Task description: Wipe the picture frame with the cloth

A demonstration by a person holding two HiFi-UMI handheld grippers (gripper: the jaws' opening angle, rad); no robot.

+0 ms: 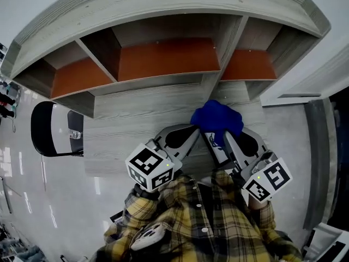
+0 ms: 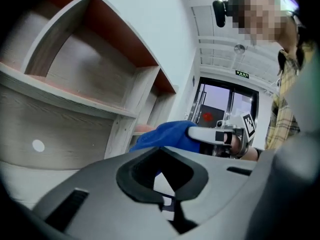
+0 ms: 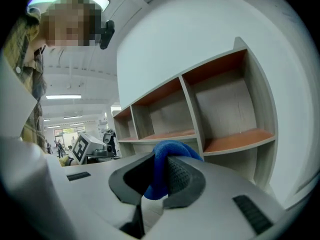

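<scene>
A bunched blue cloth [image 1: 217,118] sits at the tips of my right gripper [image 1: 219,134], which is shut on it. In the right gripper view the cloth [image 3: 167,151] is pinched between the grey jaws of that gripper [image 3: 159,176]. My left gripper [image 1: 195,131] is just left of the cloth, and in its own view its jaws [image 2: 162,186] stand closed together. The cloth [image 2: 165,134] and the right gripper's finger [image 2: 212,134] lie right in front of it. A small white piece with a blue mark [image 1: 215,146] shows between the grippers; I cannot tell what it is. No picture frame can be made out.
A grey wooden shelf unit [image 1: 163,59] with orange-backed compartments stands straight ahead, above a grey wood desk top [image 1: 125,146]. A black chair [image 1: 49,130] stands at the left. The person's yellow plaid shirt [image 1: 207,222] fills the bottom of the head view.
</scene>
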